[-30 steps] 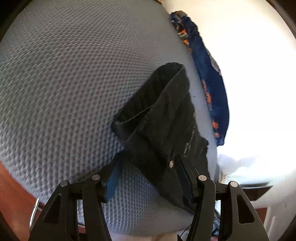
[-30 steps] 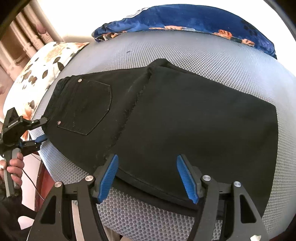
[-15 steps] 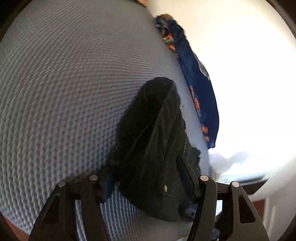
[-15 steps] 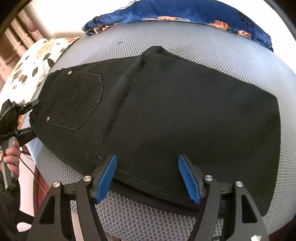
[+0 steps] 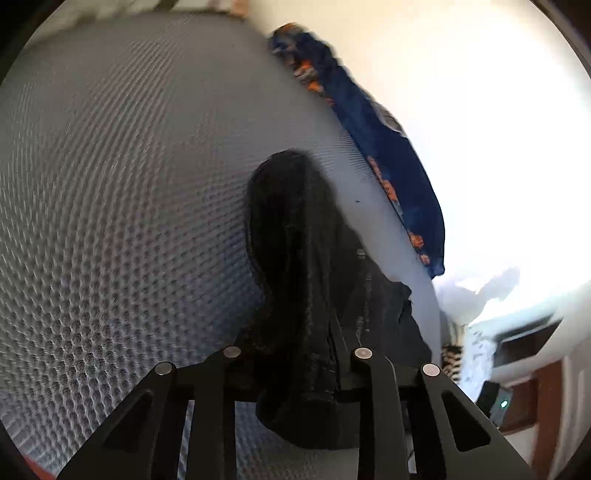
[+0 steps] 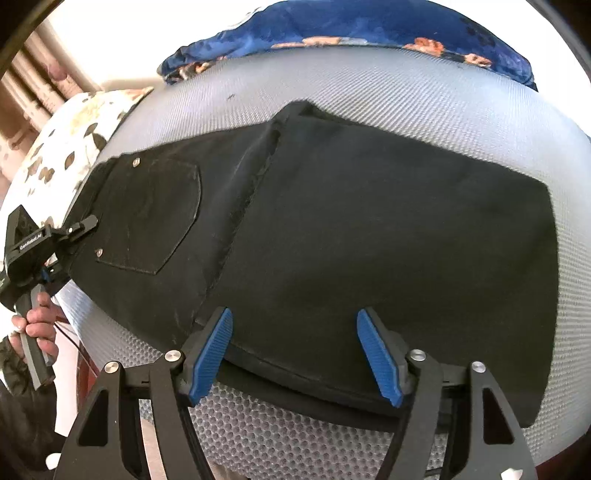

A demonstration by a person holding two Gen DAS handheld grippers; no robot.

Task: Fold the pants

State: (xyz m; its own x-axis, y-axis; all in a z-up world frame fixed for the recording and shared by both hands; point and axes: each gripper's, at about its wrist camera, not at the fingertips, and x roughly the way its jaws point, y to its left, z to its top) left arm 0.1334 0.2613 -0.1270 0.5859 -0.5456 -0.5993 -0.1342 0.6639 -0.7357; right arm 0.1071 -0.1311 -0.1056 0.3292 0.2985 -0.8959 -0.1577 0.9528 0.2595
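Observation:
Black pants (image 6: 369, 229) lie folded on a grey mesh surface (image 6: 424, 103), waist and back pocket at the left. My right gripper (image 6: 295, 350) is open, its blue pads (image 6: 210, 354) just above the pants' near edge. My left gripper (image 6: 79, 230) shows at the far left of the right wrist view, at the waistband. In the left wrist view the left gripper (image 5: 295, 354) is shut on the bunched waistband of the pants (image 5: 295, 258); its pads are hidden by the cloth.
A blue and orange patterned cloth (image 6: 351, 26) lies along the far edge of the surface; it also shows in the left wrist view (image 5: 388, 155). A floral pillow (image 6: 66, 147) sits at the far left. Reddish wooden furniture (image 5: 546, 391) stands beyond the edge.
My left gripper has closed on the waistband, which now bunches between its fingers. The right gripper has moved closer over the pants' near edge and stays open.

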